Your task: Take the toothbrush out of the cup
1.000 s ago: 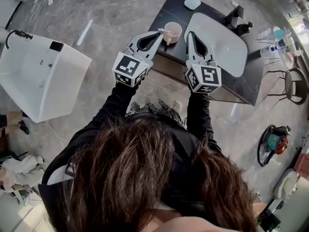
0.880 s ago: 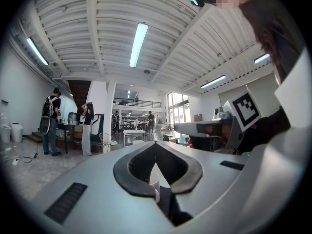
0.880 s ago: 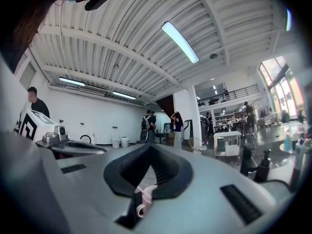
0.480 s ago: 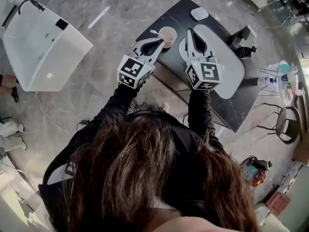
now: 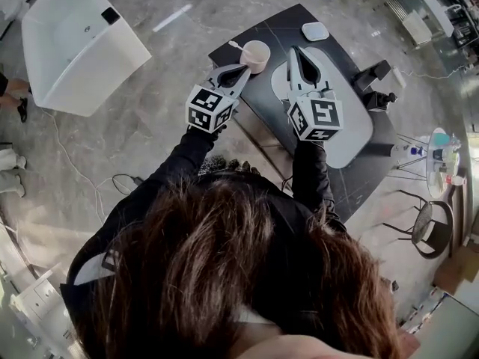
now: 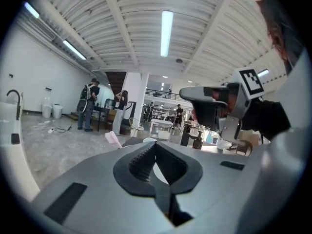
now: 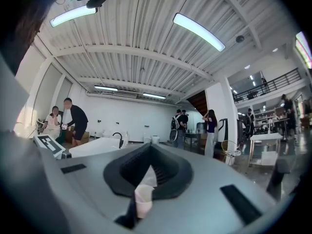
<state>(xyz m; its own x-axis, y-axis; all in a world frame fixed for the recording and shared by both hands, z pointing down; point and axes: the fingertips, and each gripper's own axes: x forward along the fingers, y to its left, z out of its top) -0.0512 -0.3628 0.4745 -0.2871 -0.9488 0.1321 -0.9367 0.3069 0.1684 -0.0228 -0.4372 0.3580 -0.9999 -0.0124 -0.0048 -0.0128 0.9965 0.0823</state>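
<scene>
Both your grippers are closed tight and hold nothing. The left gripper [image 5: 244, 68] has its jaws pressed together just short of the cup [image 5: 256, 53], and the right gripper [image 5: 293, 51] lies alongside, its jaws also together, over the dark table [image 5: 258, 103]. The cup stands upright near the table's corner, between the two sets of tips. The toothbrush [image 5: 234, 45] sits in it, one end leaning out over the rim to the left. Beyond the cup lies a white dish [image 5: 316, 31] – and off to the left, on the floor, a white bathtub [image 5: 82, 43].
</scene>
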